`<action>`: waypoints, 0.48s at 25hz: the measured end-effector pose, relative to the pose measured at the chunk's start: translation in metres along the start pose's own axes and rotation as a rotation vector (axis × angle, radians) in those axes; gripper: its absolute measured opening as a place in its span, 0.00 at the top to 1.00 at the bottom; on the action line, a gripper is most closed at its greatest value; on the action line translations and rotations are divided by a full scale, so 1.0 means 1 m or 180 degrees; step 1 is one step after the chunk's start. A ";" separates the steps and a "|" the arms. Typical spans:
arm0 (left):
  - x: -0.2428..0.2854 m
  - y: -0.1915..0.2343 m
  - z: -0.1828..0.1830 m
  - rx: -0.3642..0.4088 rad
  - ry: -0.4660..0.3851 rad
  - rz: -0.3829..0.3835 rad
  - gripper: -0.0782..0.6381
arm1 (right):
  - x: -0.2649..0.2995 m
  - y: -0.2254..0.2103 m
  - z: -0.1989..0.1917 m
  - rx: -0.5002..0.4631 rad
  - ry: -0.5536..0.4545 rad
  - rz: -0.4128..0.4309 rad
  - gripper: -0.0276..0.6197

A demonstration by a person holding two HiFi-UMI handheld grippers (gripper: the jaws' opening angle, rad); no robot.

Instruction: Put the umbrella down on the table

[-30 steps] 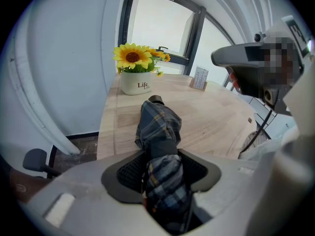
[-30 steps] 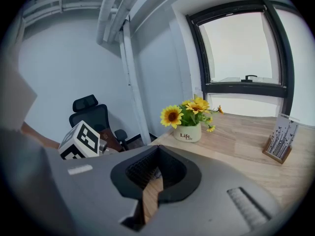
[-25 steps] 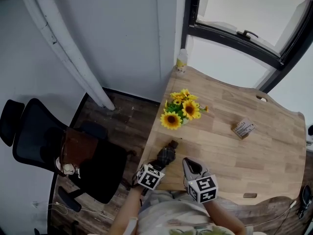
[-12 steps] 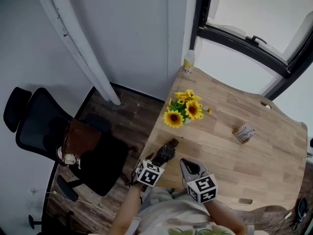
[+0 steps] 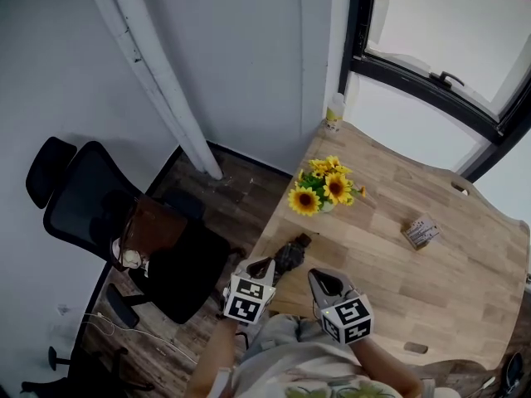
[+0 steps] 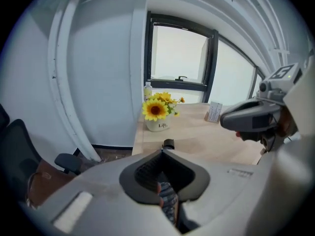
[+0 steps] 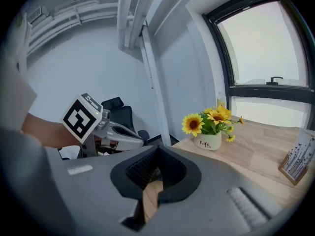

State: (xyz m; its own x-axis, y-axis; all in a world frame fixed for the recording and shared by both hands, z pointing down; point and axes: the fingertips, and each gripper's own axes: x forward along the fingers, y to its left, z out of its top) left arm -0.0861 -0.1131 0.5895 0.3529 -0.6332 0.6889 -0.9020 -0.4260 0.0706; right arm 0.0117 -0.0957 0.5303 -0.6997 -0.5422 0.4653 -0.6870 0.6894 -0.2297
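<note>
**A:** Black chair [image 5: 91,214] at the far left, off the counter [image 5: 415,297]. What is the left hand-held gripper [image 5: 264,269] doing?

**B:** It is clamped on the umbrella [image 5: 289,255]. In the left gripper view, dark plaid cloth sits pinched between its jaws. The folded umbrella pokes forward over the counter's near-left edge, with its stubby end toward the sunflowers [image 5: 325,191]. I cannot tell whether it touches the wood.

**A:** How will it handle?

**B:** Light, I'd judge, with a stiff shaft inside soft, loose cloth. The cloth can slide and bunch under the pads. The best hold is mid-body, where the core is firm, and that is about where the jaws sit. It is round, so it may roll, and the edge is close. I'd lay it further in from the edge, lengthwise.

**A:** And the right hand-held gripper [image 5: 325,282]?

**B:** Its jaws are together with nothing in them. Only counter wood shows behind the slit in the right gripper view. It hovers just right of the umbrella, apart from it.

**A:** Anything further right?

**B:** A small box [image 5: 421,231], well apart from both. There is bare wood between for the umbrella to lie on.
</note>
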 end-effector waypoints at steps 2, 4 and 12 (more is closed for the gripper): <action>-0.013 -0.004 0.011 -0.0001 -0.0102 0.0045 0.88 | -0.006 0.004 0.006 -0.0005 -0.0040 0.0045 0.96; -0.025 -0.010 0.022 -0.0023 -0.0220 0.0052 0.88 | -0.013 0.008 0.011 -0.0012 -0.0086 0.0077 0.96; -0.062 -0.033 0.043 -0.0154 -0.0551 0.0049 0.88 | -0.032 0.025 0.017 -0.0047 -0.0188 0.0168 0.96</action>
State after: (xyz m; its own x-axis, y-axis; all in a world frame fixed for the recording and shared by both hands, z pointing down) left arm -0.0677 -0.0879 0.5133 0.3729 -0.7429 0.5560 -0.9170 -0.3865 0.0985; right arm 0.0136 -0.0690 0.4947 -0.7455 -0.5320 0.4015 -0.6462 0.7245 -0.2398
